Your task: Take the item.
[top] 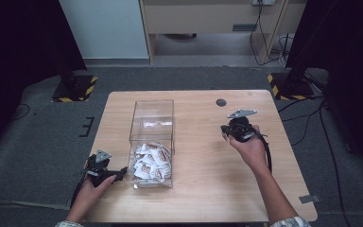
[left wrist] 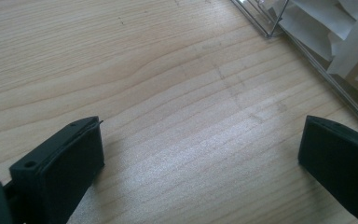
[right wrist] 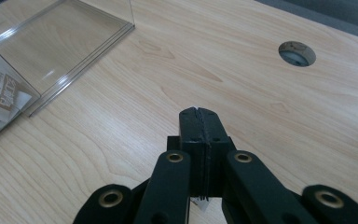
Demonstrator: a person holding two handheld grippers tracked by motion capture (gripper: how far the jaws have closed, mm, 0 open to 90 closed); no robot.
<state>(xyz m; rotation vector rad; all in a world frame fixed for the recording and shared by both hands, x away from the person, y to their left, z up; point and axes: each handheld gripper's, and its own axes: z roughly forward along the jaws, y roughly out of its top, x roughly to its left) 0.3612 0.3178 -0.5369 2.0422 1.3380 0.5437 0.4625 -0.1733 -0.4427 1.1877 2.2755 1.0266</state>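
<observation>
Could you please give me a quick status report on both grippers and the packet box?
Left gripper open, empty, beside clear box. Right gripper shut, over bare table. Packets piled at box's near end. Nothing in the way.

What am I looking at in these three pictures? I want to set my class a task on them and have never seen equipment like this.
There is no machine here: a person sits at a wooden table and holds a hand tool in each hand, each with two black fingers that pinch.

The high view looks down from above the person's side; the forearms come in at the bottom. The other two pictures come from small cameras riding on the tools, looking along their fingers.

On the table stands a clear box with white and brown paper packets piled at its near end. A round hole is cut in the tabletop.

The left gripper is open beside the box and holds nothing. The right gripper is shut above bare wood; a white sliver shows beneath its fingers, too small to identify.
</observation>
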